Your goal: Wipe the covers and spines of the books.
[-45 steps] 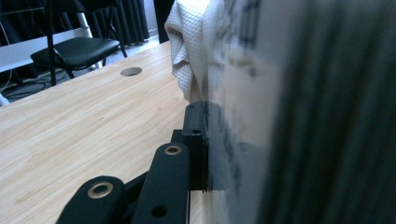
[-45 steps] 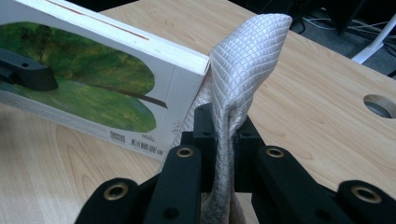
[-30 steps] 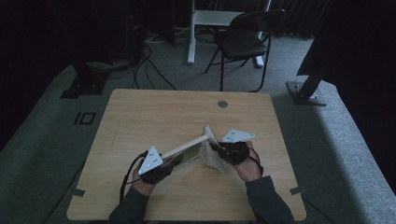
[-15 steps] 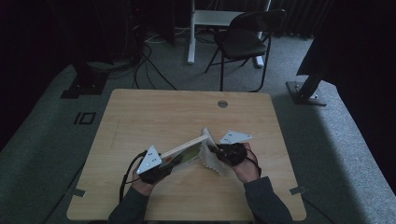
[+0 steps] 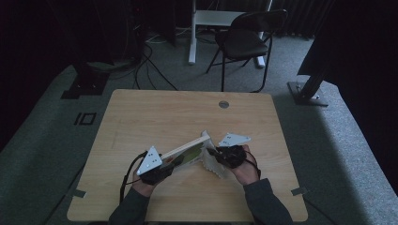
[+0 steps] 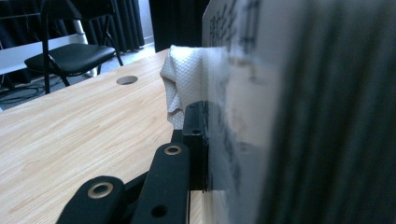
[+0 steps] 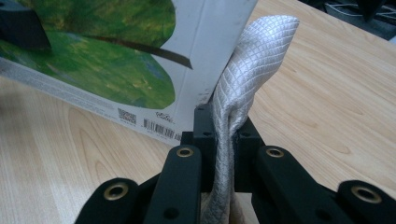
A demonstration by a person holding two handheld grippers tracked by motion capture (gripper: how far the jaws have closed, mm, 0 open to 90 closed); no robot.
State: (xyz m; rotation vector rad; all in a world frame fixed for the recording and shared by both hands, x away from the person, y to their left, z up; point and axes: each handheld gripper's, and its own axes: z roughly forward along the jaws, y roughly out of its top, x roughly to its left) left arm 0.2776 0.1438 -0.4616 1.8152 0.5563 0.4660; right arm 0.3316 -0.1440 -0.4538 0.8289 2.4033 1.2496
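White quilted cloth is pinched tight in the right gripper, pressed against the picture book that the left gripper clamps, mid-table near the person. Best wipe steadily, book braced still.

The book is seen with a white cover bearing a green and yellow painted leaf, a dark stem line and a black barcode. The cloth is white with an embossed diamond pattern. The table is finished in light wood grain. Both grippers' jaws are black, with brass-coloured rivets. The chair is black. The floor is covered in grey carpet.
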